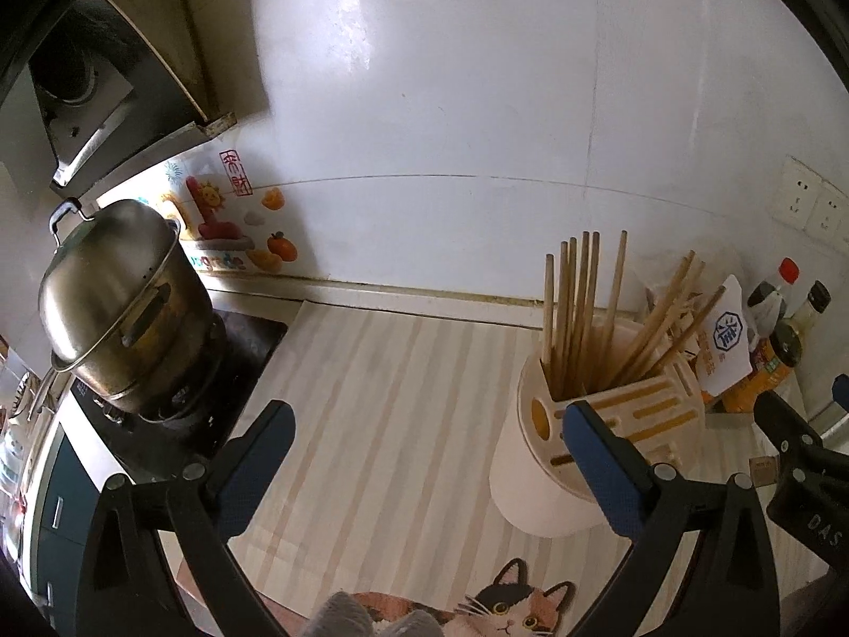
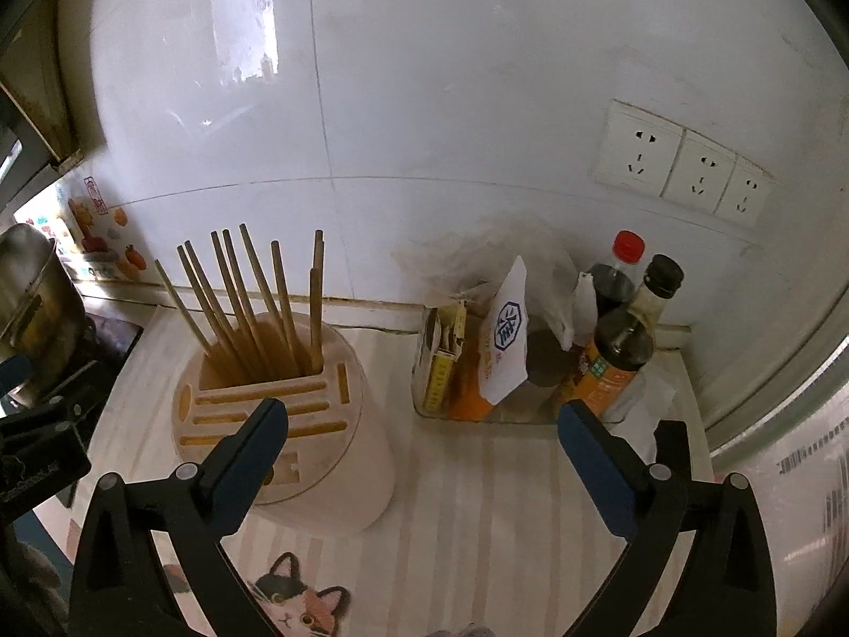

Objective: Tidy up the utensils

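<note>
Left wrist view: left tool (image 1: 427, 427) spread wide, empty, left of holder (image 1: 573, 440); right tool (image 2: 423, 424) likewise, beside holder, chopsticks (image 1: 578, 308) upright inside.

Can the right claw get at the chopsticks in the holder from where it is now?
Probably yes. The right claw is open and empty, and the chopsticks stand clear above the holder, with nothing between them.

light: bright daylight | glare: window reflection on wall (image 2: 241, 37) | edges: fisheye-bent, dark | blur: perhaps slight
</note>
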